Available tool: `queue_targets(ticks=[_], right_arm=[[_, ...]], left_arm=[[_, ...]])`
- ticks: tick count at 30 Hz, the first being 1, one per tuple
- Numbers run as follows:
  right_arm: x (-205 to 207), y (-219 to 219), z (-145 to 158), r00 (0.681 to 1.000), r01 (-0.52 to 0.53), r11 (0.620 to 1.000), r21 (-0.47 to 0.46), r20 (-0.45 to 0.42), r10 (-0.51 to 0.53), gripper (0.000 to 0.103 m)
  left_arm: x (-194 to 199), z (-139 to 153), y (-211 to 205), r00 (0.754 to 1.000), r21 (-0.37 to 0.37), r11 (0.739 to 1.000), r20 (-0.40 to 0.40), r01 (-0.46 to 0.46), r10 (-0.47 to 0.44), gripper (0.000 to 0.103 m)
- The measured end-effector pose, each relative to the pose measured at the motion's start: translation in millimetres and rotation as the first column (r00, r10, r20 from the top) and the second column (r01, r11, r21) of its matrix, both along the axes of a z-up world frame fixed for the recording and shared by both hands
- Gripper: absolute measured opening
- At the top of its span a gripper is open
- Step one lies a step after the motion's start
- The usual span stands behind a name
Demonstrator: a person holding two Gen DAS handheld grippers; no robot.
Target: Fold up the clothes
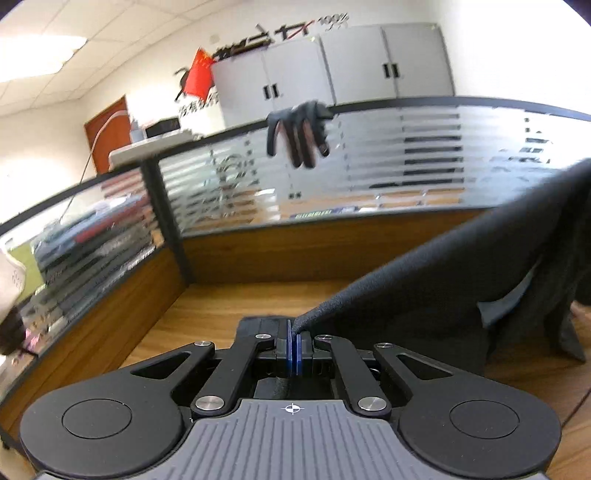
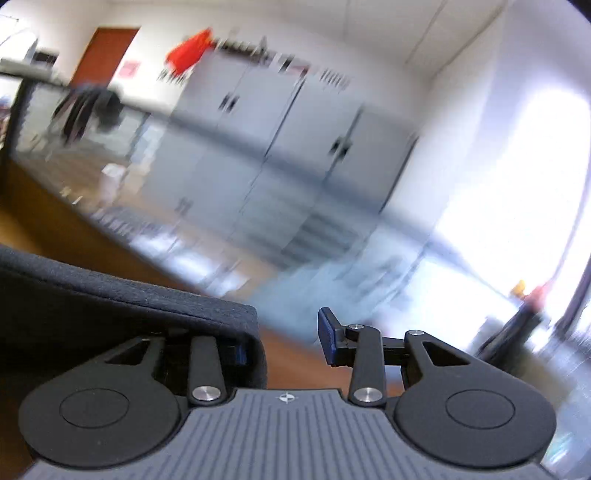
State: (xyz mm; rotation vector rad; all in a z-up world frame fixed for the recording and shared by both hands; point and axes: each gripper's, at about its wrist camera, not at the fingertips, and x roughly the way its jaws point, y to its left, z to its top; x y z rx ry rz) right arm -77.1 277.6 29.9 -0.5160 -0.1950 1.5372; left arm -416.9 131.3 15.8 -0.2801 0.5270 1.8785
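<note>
Garment [image 1: 436,280] between left tongs [image 1: 294,341]

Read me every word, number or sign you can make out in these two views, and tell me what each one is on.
"100%": on the white wall above the grey cabinets, at the end of the black lettering.
Large black wall lettering: blurred, partly hidden by the cabinets, unreadable.
Black characters below the red flag: unreadable.
Etching on the frosted glass partition: unreadable.
Right wrist view: motion-blurred, nothing legible.
</note>
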Motion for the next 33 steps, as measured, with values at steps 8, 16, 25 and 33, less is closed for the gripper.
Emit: queue_targets(ticks=[8, 16, 25, 33], right_arm=[[31, -47, -9, 0.991, 0.127, 0.985, -0.114, 0.042, -0.123, 0.022], [52, -132, -39, 0.984, 0.176, 0.942, -0.285, 0.090, -0.156, 0.007], [71, -118, -13, 0.967, 0.243, 0.941, -0.235, 0.142, -0.214, 0.004], [98, -161, -33, 0.935, 0.296, 0.899, -0.322, 0.289, -0.205, 0.004]], left_arm=[[-10, -2, -10, 0.997, 0.013, 1.000, 0.077, 0.015, -0.016, 0.005], [-12, -9, -18, 0.995, -0.057, 0.995, 0.063, 0.079, -0.075, 0.005], [6, -13, -9, 0.981, -0.090, 0.979, 0.080, 0.185, -0.178, 0.005], [28, -48, -35, 0.924, -0.217, 0.904, 0.189, 0.369, -0.332, 0.006]])
